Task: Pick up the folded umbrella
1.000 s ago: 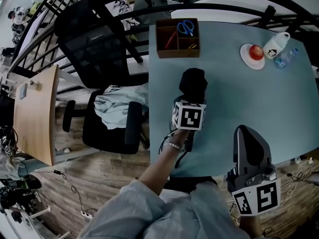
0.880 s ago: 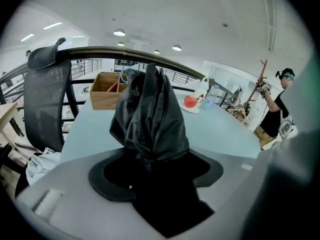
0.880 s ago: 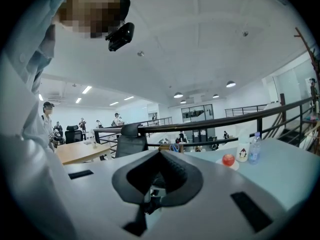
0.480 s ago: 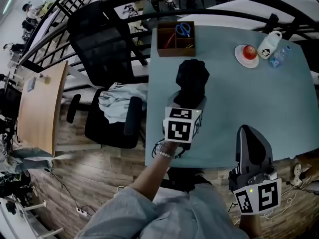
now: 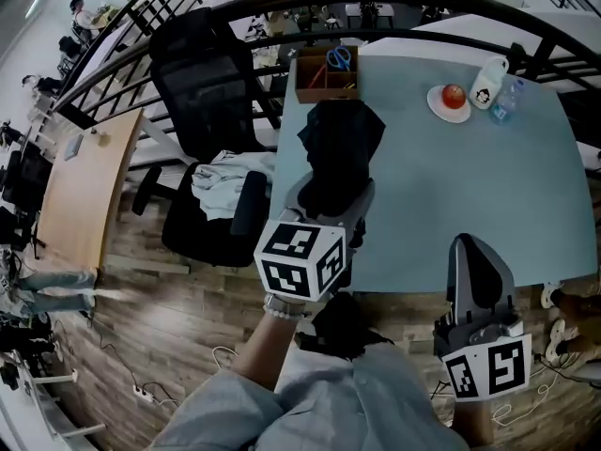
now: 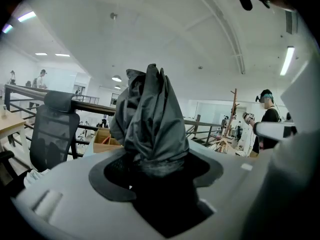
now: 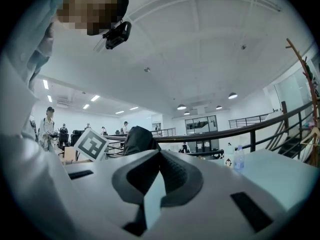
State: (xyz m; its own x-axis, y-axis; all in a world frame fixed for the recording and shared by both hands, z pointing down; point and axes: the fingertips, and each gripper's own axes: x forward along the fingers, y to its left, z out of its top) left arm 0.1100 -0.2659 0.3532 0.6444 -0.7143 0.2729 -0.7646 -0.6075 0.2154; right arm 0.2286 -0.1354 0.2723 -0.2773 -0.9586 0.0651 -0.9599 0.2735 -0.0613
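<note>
The left gripper [image 5: 331,198] now carries the umbrella [image 5: 336,148] up off the table [image 5: 470,186]. A second ago the black bundle lies on the blue-green top with the gripper low over it. Half a second ago it is starting to rise. Now the marker cube looks larger and sits nearer the person, and the umbrella hangs across the table's left edge, partly over the office chair [image 5: 202,83]. The left gripper view confirms this: the jaws are closed tight on the lower end of the folded cloth, which stands up against the ceiling and railings with no tabletop under it. By that showing the pick-up is as good as done, and what remains is only to keep the grip steady, since the loose folds could slide through the pads. The right gripper [image 5: 474,263] stays low at the near edge of the table with its jaws drawn together and nothing between them, in much the same place as before. The wooden box [image 5: 327,75] and the plate [image 5: 436,104] sit as they did at the far side. They look shifted only because the head camera has moved.
</note>
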